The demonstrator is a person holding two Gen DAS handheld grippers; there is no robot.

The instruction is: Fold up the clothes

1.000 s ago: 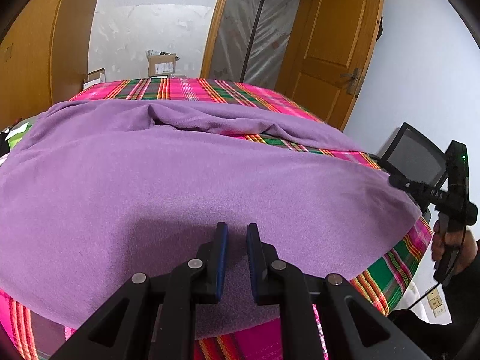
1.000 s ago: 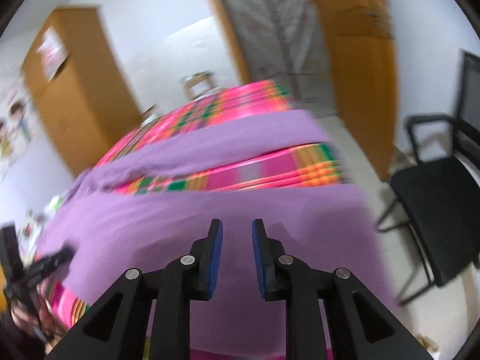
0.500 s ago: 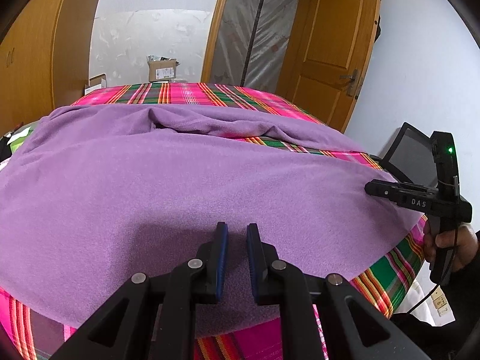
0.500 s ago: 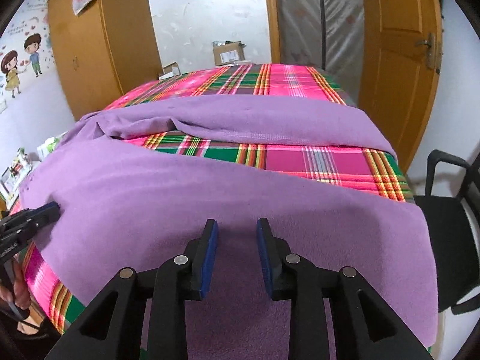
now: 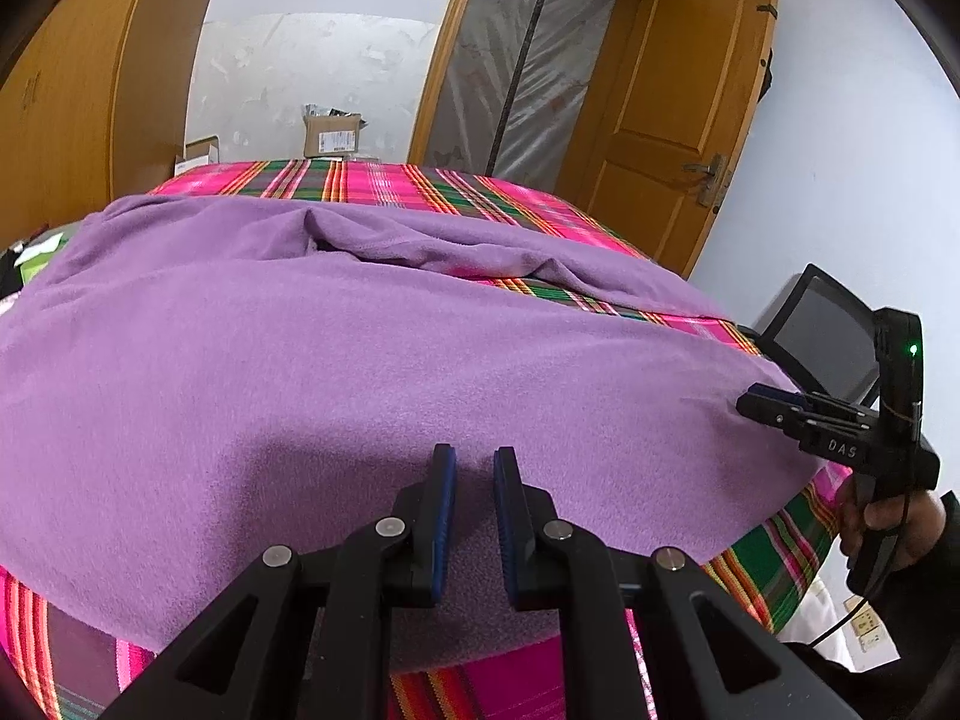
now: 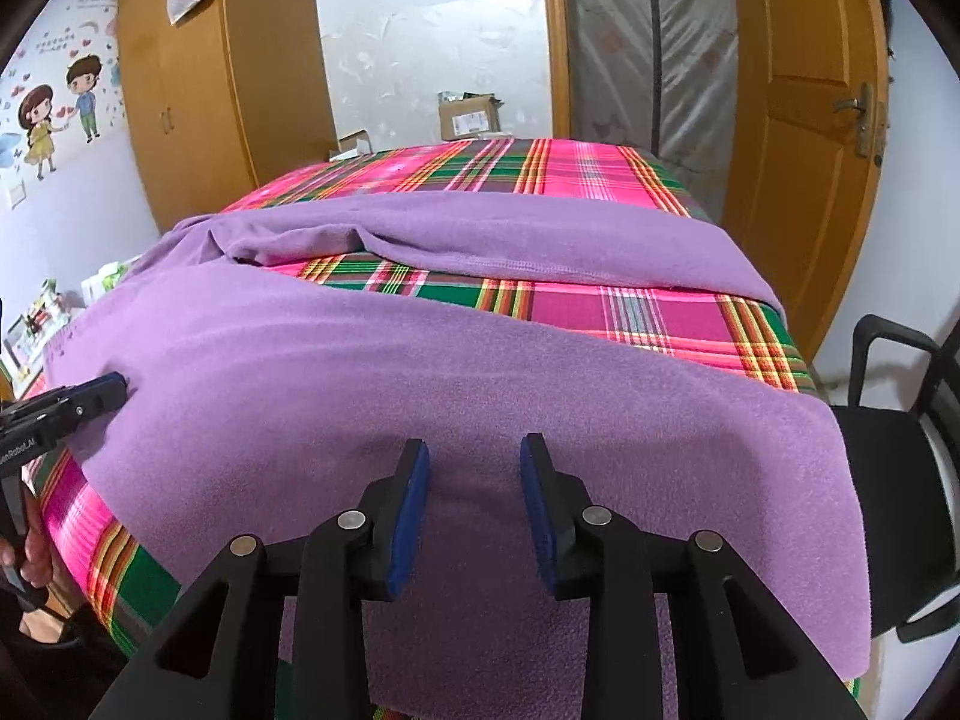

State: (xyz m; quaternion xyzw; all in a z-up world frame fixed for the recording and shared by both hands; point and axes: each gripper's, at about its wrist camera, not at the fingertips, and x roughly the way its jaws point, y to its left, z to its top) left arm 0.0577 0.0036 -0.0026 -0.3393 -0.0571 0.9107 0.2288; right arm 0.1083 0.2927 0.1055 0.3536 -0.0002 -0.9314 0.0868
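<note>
Here a bed (image 6: 630, 312) under a pink-and-green plaid cover fills the room between a wooden wardrobe (image 6: 180, 102) and an open door (image 5: 678, 114). A purple garment (image 5: 360, 360) lies spread over the bed's near half, its hem hanging past the near edge. A black chair (image 6: 888, 480) crowds the bed's right corner. The left tongs (image 5: 474, 468) stand narrow above the cloth, gripping nothing. The right tongs (image 6: 474, 468) have just been opening, cloth beneath, none pinched.
</note>
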